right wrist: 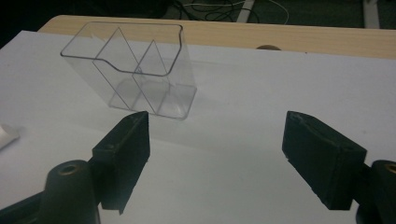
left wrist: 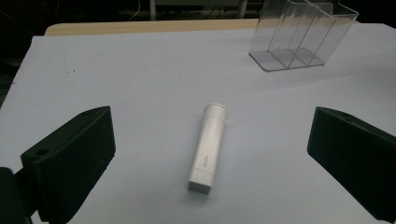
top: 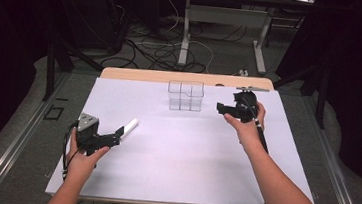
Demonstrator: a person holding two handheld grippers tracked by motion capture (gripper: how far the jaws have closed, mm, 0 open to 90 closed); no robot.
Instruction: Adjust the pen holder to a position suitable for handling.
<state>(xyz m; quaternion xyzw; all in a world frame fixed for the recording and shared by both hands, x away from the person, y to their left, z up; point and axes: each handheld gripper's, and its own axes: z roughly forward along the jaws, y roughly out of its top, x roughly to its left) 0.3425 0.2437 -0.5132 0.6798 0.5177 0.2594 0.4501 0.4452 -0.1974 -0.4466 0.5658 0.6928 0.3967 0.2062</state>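
White tube [left wrist: 209, 148] lies flat on the white sheet [left wrist: 140, 74] near the person's left, right between the left gripper [left wrist: 210, 154]'s wide-spread jaws and touching neither; its square end sits close to the gripper and its round flared end points away, long axis running toward the clear divided organizer [left wrist: 299, 39] farther back. Over there, the right gripper [right wrist: 217, 154] hovers just beside the organizer, jaws spread wide, empty.
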